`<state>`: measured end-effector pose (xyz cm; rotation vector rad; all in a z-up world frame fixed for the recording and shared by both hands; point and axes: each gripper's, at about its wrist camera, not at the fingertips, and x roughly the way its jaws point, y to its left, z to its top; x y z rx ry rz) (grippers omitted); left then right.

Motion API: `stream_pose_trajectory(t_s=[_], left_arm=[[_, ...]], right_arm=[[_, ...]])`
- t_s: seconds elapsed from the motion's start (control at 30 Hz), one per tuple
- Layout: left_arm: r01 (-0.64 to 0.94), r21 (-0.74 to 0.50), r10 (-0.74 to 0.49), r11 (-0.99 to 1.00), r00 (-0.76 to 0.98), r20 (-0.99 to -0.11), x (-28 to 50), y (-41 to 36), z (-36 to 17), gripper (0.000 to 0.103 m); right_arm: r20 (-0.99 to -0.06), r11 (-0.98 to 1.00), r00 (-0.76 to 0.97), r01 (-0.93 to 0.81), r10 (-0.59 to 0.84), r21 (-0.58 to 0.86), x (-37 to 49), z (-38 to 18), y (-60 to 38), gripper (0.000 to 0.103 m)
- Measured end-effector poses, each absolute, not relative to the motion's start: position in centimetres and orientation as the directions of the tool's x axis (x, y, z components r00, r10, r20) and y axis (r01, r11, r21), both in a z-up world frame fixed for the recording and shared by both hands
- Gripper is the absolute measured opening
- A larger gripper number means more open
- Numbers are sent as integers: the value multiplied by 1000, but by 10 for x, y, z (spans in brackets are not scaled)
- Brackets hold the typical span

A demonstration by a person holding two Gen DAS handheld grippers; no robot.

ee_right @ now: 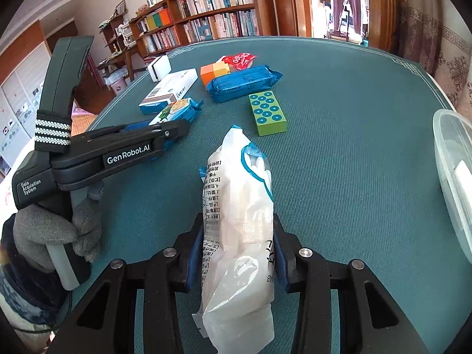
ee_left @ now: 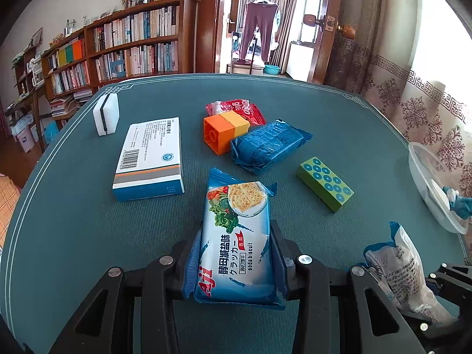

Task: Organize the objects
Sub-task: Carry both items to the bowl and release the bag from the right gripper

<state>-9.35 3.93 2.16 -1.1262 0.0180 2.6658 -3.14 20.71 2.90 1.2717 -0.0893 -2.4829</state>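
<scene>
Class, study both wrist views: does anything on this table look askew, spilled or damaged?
Nothing is spilled or visibly damaged. The orange and yellow block lies tipped on its side against the blue packet, its open end showing. The other loose items lie scattered at mixed angles on the table.

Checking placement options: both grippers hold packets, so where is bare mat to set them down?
Bare mat lies between the green dotted block and the clear plastic container. More is left of the white medicine box. Crowded: orange block, blue packet and red packet cluster together.
</scene>
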Motion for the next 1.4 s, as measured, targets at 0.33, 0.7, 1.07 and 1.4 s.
stream_pose_trajectory(t_s=[0.33, 0.7, 1.07, 1.4], left_arm=[[-297, -81, 270, -952, -681, -681, -78, 71, 41, 44], [-423, -50, 346, -905, -662, -665, -68, 135, 60, 44], [-550, -33, 427, -835, -610, -667, -64, 215, 75, 44], [-613, -29, 465, -789, -566, -680, -71, 267, 82, 44]], right_arm=[[-719, -953, -625, 185, -304, 241, -18, 68, 264, 41], [-662, -967, -734, -32, -150, 255, -22, 106, 380, 41], [-674, -940, -736, -177, -71, 293, -55, 100, 469, 41], [-673, -922, -735, -205, -77, 329, -66, 94, 488, 43]])
